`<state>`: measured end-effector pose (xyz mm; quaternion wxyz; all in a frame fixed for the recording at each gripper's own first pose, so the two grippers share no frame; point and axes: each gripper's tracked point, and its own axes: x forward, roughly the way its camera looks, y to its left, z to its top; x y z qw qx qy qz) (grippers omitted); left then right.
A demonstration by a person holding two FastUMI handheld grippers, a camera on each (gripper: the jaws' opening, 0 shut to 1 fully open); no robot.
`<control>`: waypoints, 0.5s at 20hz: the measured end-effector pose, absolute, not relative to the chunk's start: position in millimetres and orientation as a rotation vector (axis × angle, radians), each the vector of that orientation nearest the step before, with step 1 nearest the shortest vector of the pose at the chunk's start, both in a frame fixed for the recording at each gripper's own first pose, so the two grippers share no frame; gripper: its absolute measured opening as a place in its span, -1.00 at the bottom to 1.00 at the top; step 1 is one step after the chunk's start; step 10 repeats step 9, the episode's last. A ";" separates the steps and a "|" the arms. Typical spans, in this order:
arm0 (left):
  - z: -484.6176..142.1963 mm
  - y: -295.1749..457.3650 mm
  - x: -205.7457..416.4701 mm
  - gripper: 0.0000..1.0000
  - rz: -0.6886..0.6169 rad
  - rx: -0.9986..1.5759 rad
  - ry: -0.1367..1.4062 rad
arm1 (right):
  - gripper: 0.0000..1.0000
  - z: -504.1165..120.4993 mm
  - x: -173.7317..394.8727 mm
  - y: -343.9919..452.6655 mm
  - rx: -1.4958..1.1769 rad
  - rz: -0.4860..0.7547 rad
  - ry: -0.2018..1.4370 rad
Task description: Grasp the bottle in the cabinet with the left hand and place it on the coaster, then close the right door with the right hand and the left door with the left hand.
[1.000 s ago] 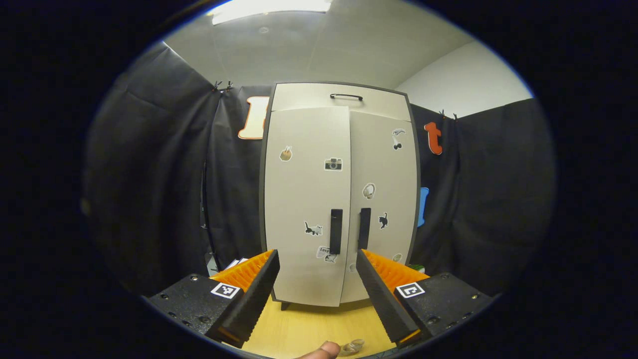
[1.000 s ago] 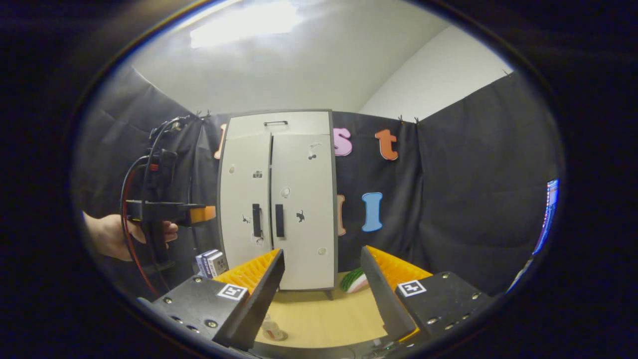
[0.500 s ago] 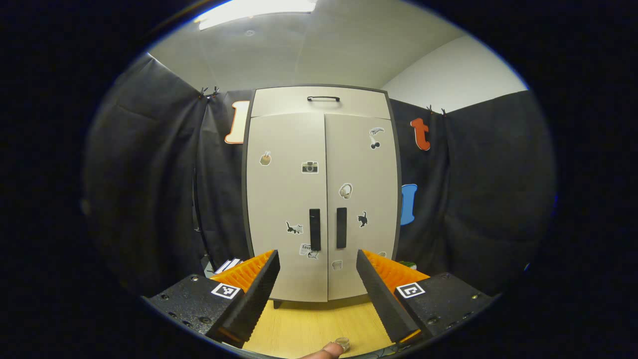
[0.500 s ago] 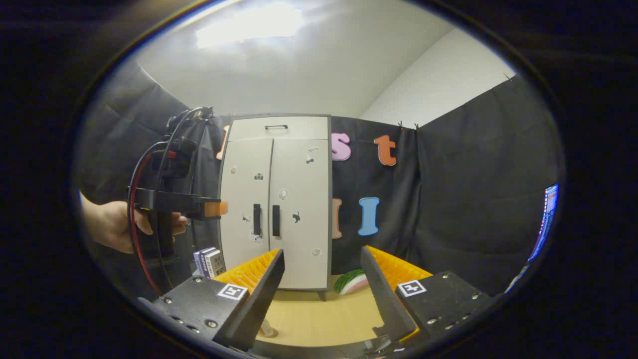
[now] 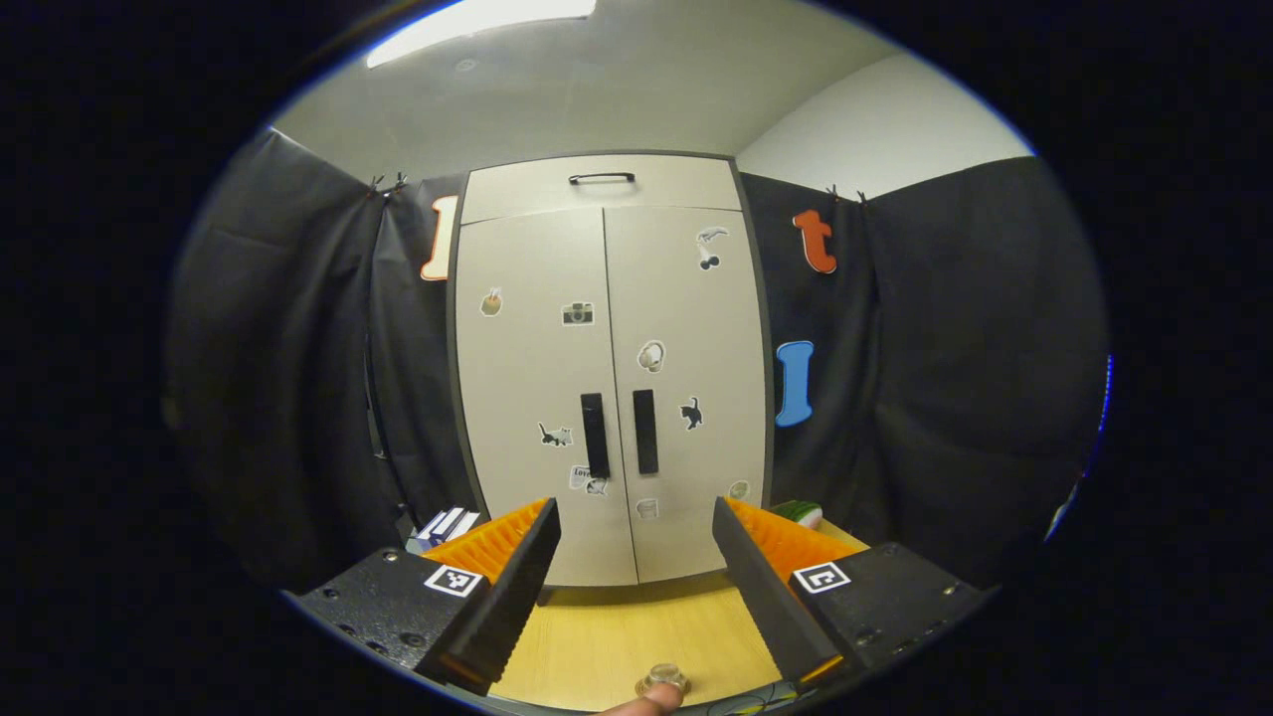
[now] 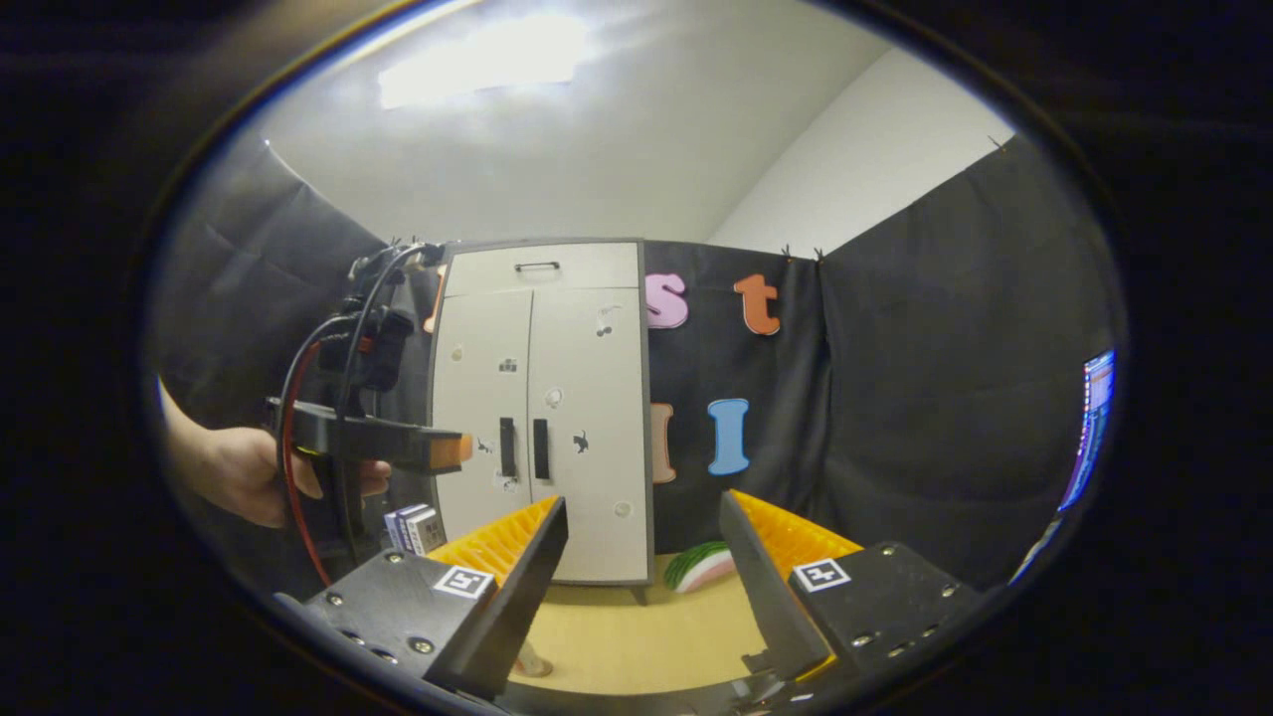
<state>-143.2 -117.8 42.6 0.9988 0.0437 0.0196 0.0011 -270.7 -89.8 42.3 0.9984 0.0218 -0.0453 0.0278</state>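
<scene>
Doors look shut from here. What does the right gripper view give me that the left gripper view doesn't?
Right gripper view: the left gripper, open, held in a hand beside the cabinet, and a lit screen edge far right. Left gripper view: a fingertip by the bottle cap. Both: cabinet doors shut, small boxes left of it, a watermelon slice right, the bottle in front.
</scene>
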 end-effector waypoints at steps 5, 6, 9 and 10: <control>35.9 -128.6 -144.9 0.96 -0.010 0.095 0.039 | 0.87 37.1 -268.1 -82.7 0.026 0.077 -0.086; 34.4 -126.4 -144.7 0.96 -0.002 0.102 0.041 | 0.88 34.4 -266.1 -82.8 0.026 0.077 -0.079; 32.1 -126.2 -146.1 0.96 0.001 0.110 0.039 | 0.87 31.0 -260.5 -79.2 0.043 0.075 -0.055; 32.1 -126.2 -146.1 0.96 0.001 0.110 0.039 | 0.87 31.0 -260.5 -79.2 0.043 0.075 -0.055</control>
